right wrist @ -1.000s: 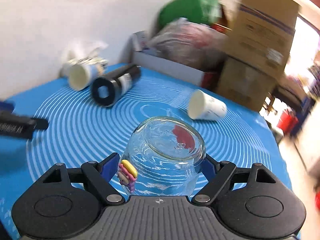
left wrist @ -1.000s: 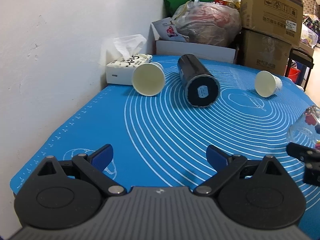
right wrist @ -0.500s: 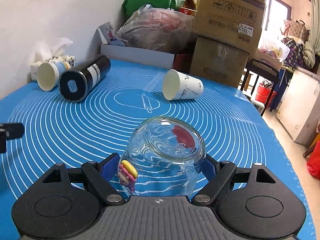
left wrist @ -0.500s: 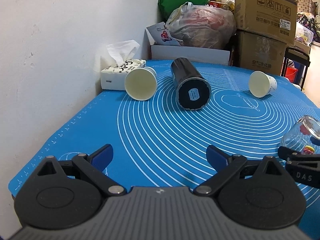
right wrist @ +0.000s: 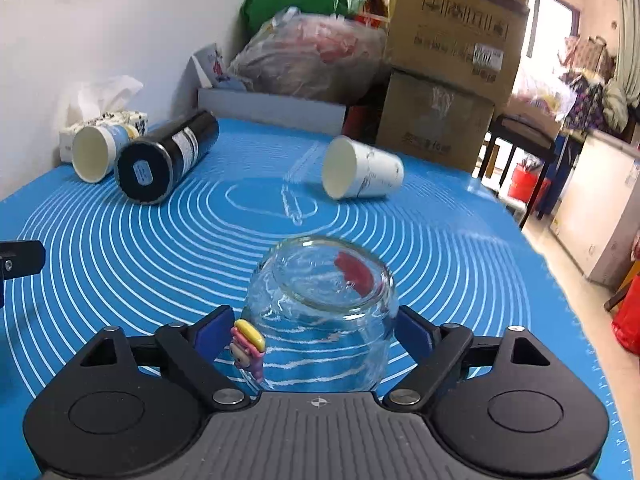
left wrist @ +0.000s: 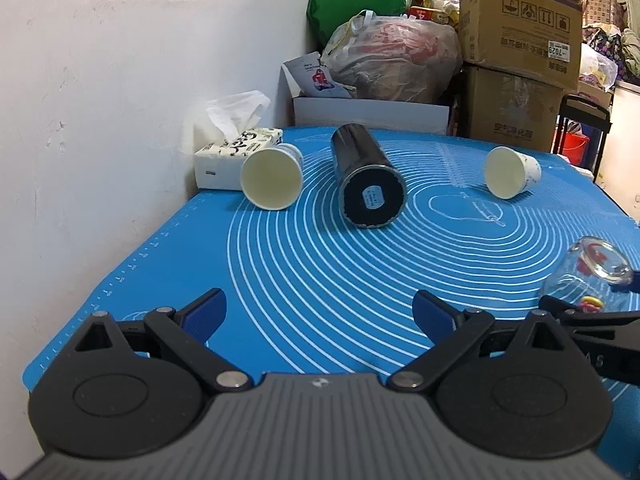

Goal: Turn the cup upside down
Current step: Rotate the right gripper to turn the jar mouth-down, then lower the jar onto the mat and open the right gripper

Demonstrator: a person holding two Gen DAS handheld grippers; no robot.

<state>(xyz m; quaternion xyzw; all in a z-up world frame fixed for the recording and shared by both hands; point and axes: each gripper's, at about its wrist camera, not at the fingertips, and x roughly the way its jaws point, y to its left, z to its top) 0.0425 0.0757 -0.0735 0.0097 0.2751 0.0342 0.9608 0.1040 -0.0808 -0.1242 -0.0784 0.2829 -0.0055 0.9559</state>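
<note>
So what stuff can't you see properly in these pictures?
- Glass cup: its lower end is hidden behind the right gripper body, right wrist view.
- Tissue box: partly hidden by a paper cup, left wrist view.
- Black bottle: label print too small, both views.

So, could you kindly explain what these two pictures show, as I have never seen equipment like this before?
There is no robot here: a person holds a two-finger gripper in each hand, and each gripper carries a wide-angle camera looking forward along its fingers. One picture comes from the left gripper, which is open and holds nothing. The other comes from the right gripper, which is shut on a clear glass cup with a small cartoon figure on its side. The cup's thick base faces up and forward.

Both look over a blue mat printed with white rings. On it lie two paper cups on their sides and a black cylinder, also on its side. A tissue box sits by the wall.
</note>
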